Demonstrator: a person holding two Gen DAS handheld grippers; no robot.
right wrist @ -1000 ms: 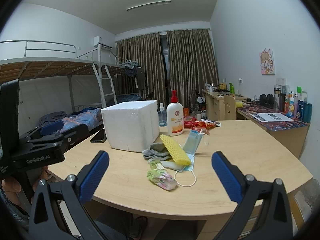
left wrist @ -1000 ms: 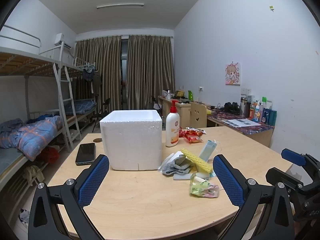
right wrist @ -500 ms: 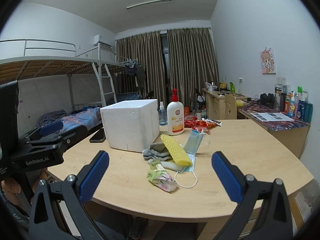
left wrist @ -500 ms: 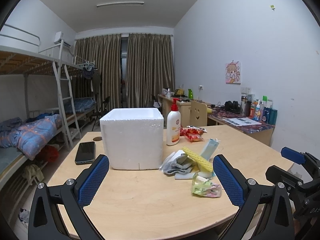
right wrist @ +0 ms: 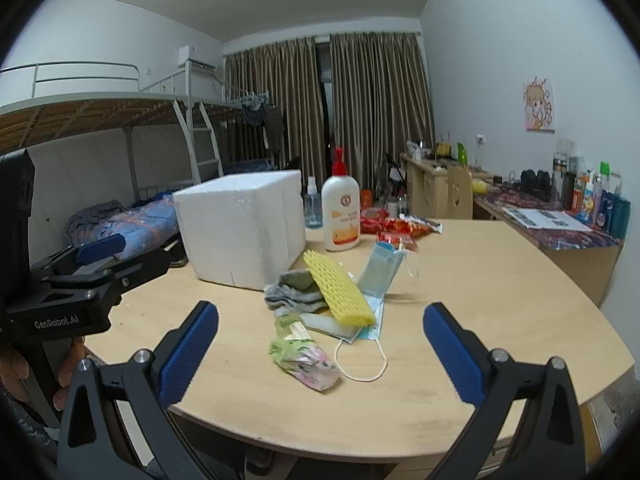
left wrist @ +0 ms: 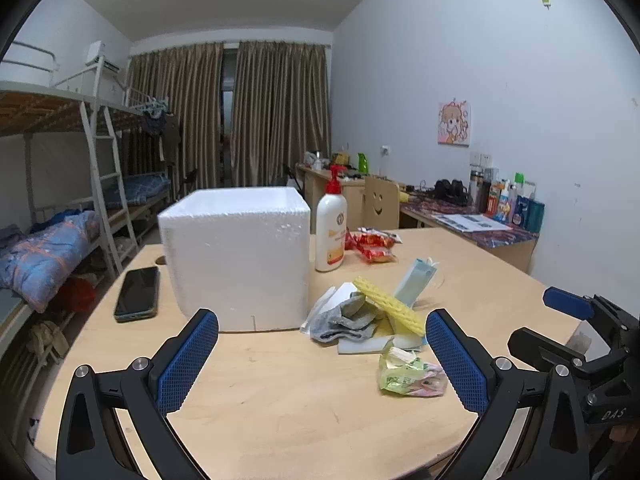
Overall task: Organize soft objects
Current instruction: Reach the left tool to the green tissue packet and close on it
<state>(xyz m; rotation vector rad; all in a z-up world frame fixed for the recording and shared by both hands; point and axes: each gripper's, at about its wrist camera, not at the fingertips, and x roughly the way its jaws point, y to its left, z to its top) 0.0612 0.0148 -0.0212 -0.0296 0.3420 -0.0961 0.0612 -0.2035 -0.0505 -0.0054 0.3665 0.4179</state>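
As both jaws gape — one foam box (left wrist: 236,256), one sponge (left wrist: 390,309)

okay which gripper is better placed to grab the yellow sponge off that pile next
Right, probably. The right gripper is open with the yellow sponge centred ahead between its fingers. The left gripper, also open, faces the foam box.

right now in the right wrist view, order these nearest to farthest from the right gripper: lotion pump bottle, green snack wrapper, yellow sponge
1. green snack wrapper, between the open fingers of the right gripper, table's near side.
2. yellow sponge, behind it, atop the pile.
3. lotion pump bottle, far back, right of the foam box.
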